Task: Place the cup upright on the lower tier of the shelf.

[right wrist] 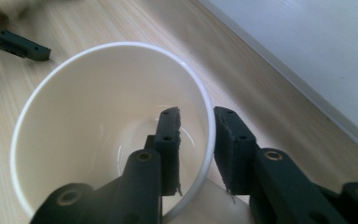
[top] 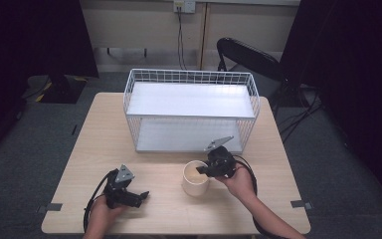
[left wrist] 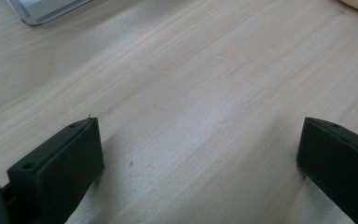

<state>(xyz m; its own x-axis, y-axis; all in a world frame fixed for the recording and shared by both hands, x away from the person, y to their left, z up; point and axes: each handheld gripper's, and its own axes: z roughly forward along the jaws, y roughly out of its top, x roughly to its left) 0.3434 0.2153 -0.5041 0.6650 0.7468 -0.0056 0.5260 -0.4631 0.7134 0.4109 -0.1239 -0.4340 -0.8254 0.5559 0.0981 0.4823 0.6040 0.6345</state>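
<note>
The white cup [top: 195, 178] stands upright on the wooden table [top: 104, 129] in the high view, just in front of the white wire rack [top: 191, 107]. The right gripper [top: 204, 170] meets its rim, while the left gripper [top: 140, 196] hangs well apart near the table's front edge. In the left gripper view, the jaws stand wide apart over bare wood, holding nothing. In the right gripper view, the jaws pinch the cup's wall, one inside and one outside.

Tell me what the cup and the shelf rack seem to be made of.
The cup looks like glazed ceramic, possibly plastic: cream-white, smooth, with a glossy highlight along its rim. The shelf rack appears to be white-coated metal wire: thin grid sides around flat white shelves.
</note>
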